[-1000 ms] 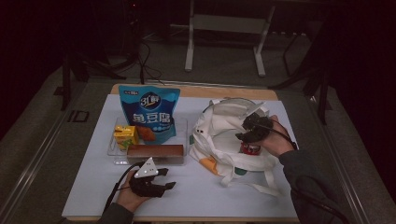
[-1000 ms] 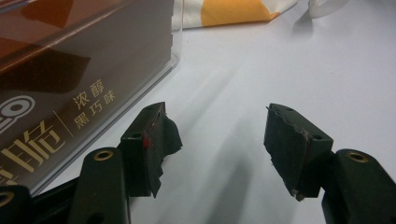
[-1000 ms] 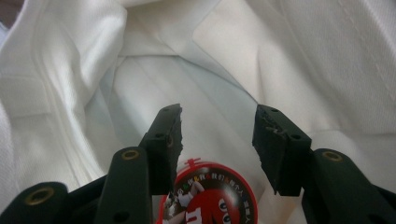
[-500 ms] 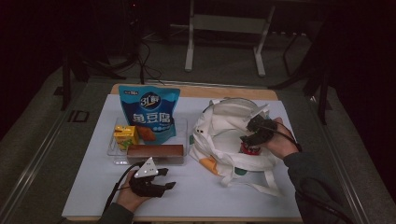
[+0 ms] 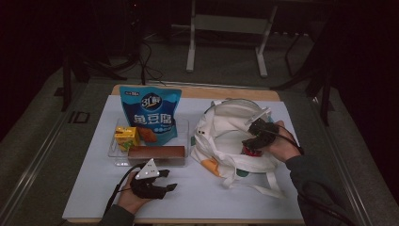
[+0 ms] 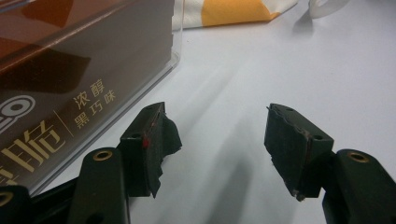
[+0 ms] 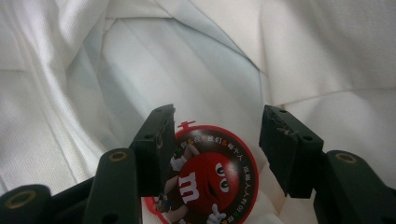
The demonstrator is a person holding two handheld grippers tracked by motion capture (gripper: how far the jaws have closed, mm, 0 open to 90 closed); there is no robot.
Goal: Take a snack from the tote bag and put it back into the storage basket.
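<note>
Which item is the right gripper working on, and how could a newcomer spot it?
Find the white cloth tote bag on the table's right half. Inside its mouth, under the right gripper with its jaws just opening, lies a round red candy pack. It alone bears a red cartoon face and a white "m".

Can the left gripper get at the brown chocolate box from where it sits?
Probably yes. The left gripper rests open on the table, just in front of the brown box, with nothing between them. The box lies in a clear tray, whose low wall may hinder a grip.
</note>
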